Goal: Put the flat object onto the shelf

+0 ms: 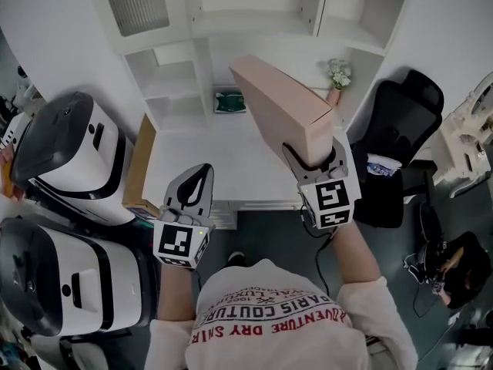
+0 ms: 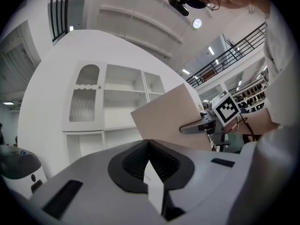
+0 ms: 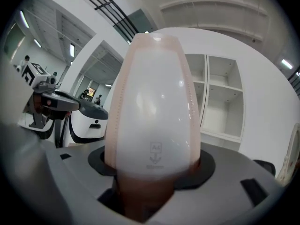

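- Right tool (image 1: 316,156): jaws clamped on the near end of the flat object (image 1: 281,106), a tan flat box. They pinch across its thickness, and the right gripper view shows it filling the gap between them.
- Left tool (image 1: 192,185): jaws together, nothing between them. It is held level over the near edge of the table (image 1: 204,156), well apart from the box on its left side.
- Flat object: stands on edge and off the table, carried in the air. Its long axis runs straight out from the right tool, so it lies ahead of that tool with the far end up and slightly left in the head view.
- Shelf (image 1: 173,79): white unit with open compartments across the table, directly beyond the box's far end and not touching it yet.
- Key relation: the box's long axis already points at the shelf. The judgement is a push forward by the right hand, likely with a roll to lay it flat in a compartment.
- The right hand is the one placed to do it; the left tool is free to steady.
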A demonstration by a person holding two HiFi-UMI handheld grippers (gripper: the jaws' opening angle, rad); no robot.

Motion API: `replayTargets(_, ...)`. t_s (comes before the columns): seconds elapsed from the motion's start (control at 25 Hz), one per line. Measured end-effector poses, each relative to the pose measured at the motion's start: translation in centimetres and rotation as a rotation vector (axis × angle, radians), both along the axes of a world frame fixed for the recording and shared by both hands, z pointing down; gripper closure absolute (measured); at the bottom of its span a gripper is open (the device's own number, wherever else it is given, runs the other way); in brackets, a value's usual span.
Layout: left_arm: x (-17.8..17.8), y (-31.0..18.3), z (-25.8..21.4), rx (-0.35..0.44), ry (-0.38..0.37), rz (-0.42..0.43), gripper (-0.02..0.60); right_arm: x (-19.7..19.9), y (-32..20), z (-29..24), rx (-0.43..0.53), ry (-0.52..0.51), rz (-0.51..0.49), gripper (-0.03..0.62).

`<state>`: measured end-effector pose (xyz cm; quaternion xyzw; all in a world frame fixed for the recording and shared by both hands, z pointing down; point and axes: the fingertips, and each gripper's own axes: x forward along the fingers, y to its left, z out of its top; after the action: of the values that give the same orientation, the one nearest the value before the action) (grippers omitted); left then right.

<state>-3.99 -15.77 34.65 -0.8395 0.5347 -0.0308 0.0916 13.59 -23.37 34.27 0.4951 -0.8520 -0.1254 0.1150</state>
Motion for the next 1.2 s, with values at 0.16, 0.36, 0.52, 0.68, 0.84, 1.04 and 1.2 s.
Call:
replayTargets(0.16, -1.3, -2.6, -1.3, 0.018, -0.004, 0.012, 0.568, -1.7, -3.3, -3.1, 0.071, 0.117, 0.008, 0.278)
replayTargets(0.36, -2.9, -4.6, -2.3, 0.039, -0.033, 0.023, 0.568, -3.6, -6.8, -6.9, 0.169, 0.285, 0.008, 0.278)
replayTargets(0.52, -4.0, -6.1, -2.6, 0.044, -0.022, 0.033, 0.568, -4.7, -9.5, -9.8, 0.238, 0.471, 0.068, 0.278)
replayTargets(0.68, -5.0, -7.6, -2.6, 0.043, -0.039, 0.051, 0.568, -6.5, -11.9, -12.4, 0.263, 0.633, 0.094, 0.278)
replayTargets(0.84, -6.4, -9.1, -3.0, 0.051, -0.026, 0.069, 0.568, -8.7, -14.3, -14.1, 0.287, 0.797, 0.106, 0.278)
replayTargets(1.04, -7.9, -10.2, -3.3, 0.060, -0.014, 0.085, 0.568, -10.2, -17.6, -14.9, 0.366, 1.019, 0.201, 0.278)
replayTargets(1.2, -9.3, -11.3, -2.3, 0.032, -0.003, 0.087, 0.568, -11.4, -20.9, -13.7, 0.399, 1.179, 0.242, 0.278)
